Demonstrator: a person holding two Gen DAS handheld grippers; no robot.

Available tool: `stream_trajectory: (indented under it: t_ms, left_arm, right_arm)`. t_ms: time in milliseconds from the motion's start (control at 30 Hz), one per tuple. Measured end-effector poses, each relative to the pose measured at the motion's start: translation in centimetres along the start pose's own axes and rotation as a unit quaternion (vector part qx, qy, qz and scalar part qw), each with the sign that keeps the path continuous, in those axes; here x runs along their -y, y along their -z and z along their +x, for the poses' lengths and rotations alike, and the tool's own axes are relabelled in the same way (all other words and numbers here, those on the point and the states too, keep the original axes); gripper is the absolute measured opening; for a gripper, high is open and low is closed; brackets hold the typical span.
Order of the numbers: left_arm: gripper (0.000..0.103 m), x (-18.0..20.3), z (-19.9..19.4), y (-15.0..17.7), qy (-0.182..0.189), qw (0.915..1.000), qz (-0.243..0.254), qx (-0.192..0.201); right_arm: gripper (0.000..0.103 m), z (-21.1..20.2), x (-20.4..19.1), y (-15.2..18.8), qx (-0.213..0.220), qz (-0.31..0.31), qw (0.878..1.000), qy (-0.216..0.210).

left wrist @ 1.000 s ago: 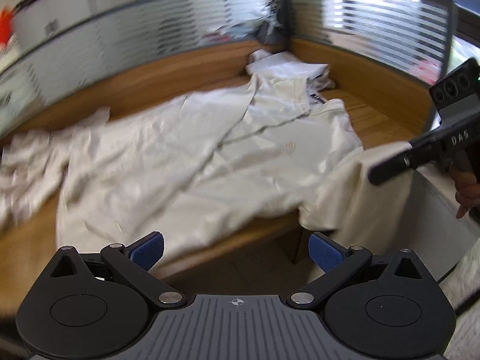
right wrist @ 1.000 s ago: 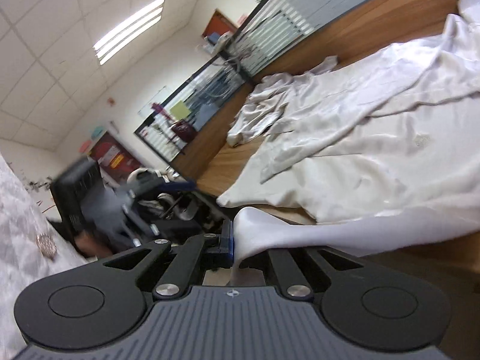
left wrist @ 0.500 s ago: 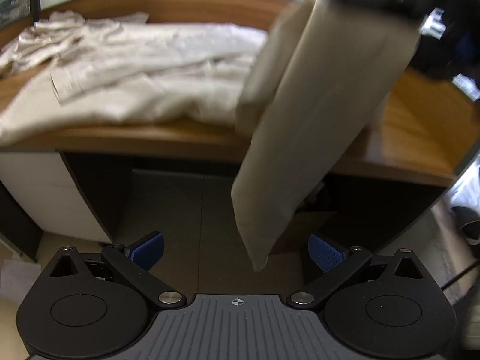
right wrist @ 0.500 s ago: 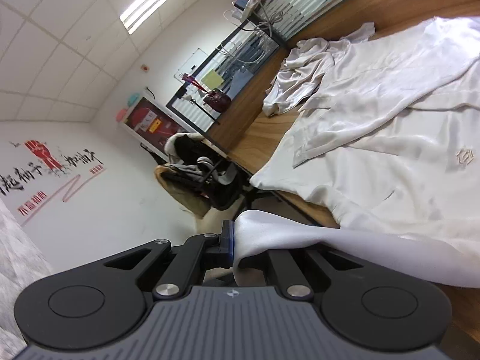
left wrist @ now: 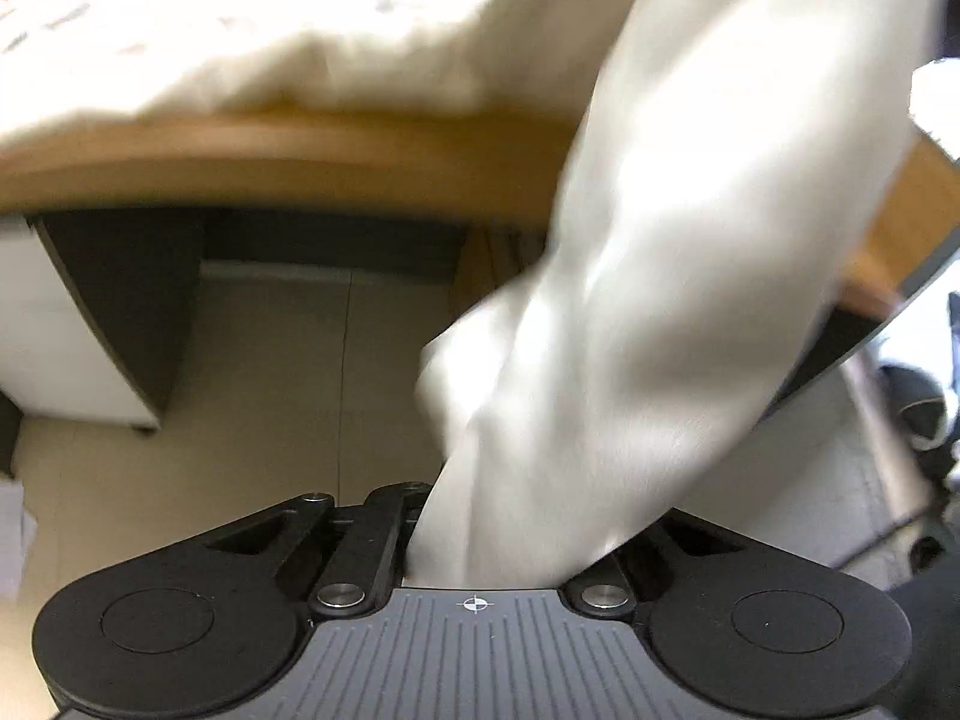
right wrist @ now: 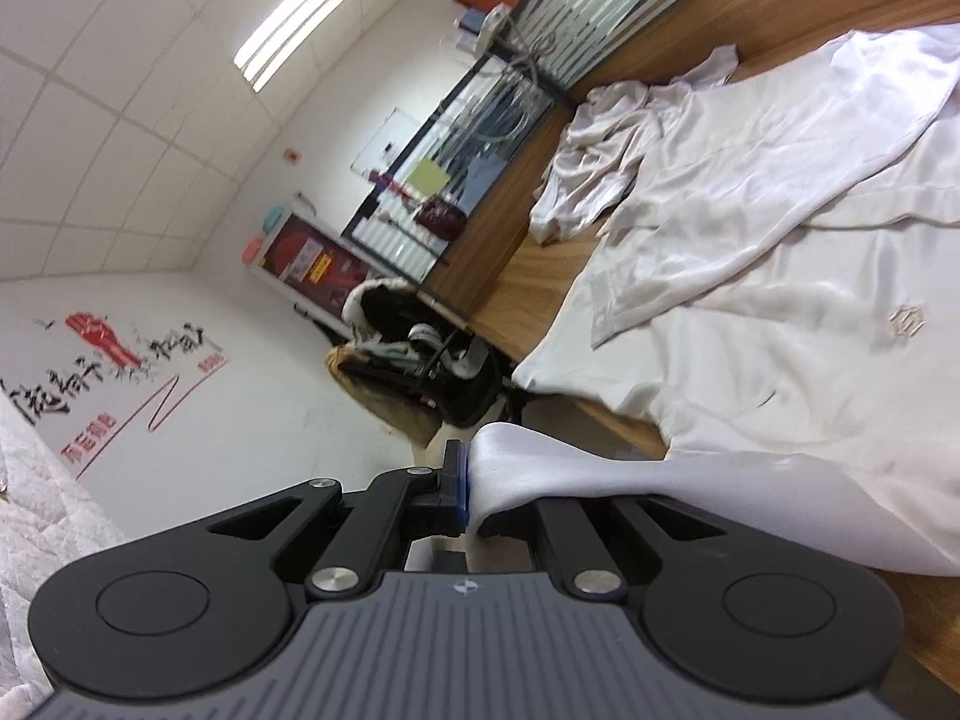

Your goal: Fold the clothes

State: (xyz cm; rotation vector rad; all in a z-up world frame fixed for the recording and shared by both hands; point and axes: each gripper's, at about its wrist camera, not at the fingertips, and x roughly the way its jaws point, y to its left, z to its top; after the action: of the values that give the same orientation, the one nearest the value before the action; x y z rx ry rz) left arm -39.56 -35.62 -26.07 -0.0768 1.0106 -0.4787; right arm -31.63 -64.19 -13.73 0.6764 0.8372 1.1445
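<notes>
My left wrist view is soft all over: the hanging cream garment (left wrist: 660, 276) is smeared by motion blur, and the cloth lying on the desk (left wrist: 300, 162) is blown out to near white along the top edge, with almost no weave or crease left to read. Under the desk it falls into deep shadow, while the floor tiles (left wrist: 288, 372) sit in flat, dim light. My right wrist view is much sharper and evenly bright, lit by a ceiling light panel (right wrist: 300, 15) that glares white. The satin shirt (right wrist: 780, 276) shows a soft sheen along its folds. Both views bend strongly at the edges, curving straight lines.
</notes>
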Motion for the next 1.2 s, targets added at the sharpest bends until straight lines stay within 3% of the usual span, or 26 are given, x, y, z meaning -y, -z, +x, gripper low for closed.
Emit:
stream_trajectory:
  t_ms: [200, 400, 567, 767, 867, 1033, 1200]
  left_arm:
    - [0.011, -0.9, -8.9, -2.9, 0.046, 0.9977, 0.025, 0.042]
    - [0.011, -1.4, -13.4, -9.3, 0.033, 0.9963, 0.055, 0.056]
    - [0.012, -1.0, -12.5, -16.4, 0.004, 0.9968, 0.077, 0.02]
    - [0.013, -3.3, -7.5, -23.0, -0.039, 0.9938, 0.097, -0.037]
    - [0.017, -4.3, -5.0, -25.3, -0.051, 0.9895, 0.124, -0.053]
    - [0.027, -6.7, -2.0, -28.5, -0.062, 0.9823, 0.162, -0.07]
    - [0.037, -9.4, -0.3, -32.3, -0.043, 0.9751, 0.199, -0.088]
  right_arm:
    - [0.007, -0.4, 0.9, -0.7, 0.008, 0.035, 0.998, 0.054]
    - [0.017, -0.2, 2.4, -1.7, 0.035, 0.073, 0.99, 0.114]
    - [0.017, 0.6, 4.5, -2.6, 0.04, 0.119, 0.973, 0.193]
    - [0.02, 2.5, 6.8, -3.0, 0.017, 0.149, 0.948, 0.281]
    - [0.03, 3.3, 7.3, -3.1, 0.033, 0.176, 0.935, 0.307]
    - [0.063, 4.6, 8.1, -3.2, 0.059, 0.22, 0.909, 0.349]
    - [0.067, 5.9, 8.8, -3.3, 0.083, 0.258, 0.88, 0.391]
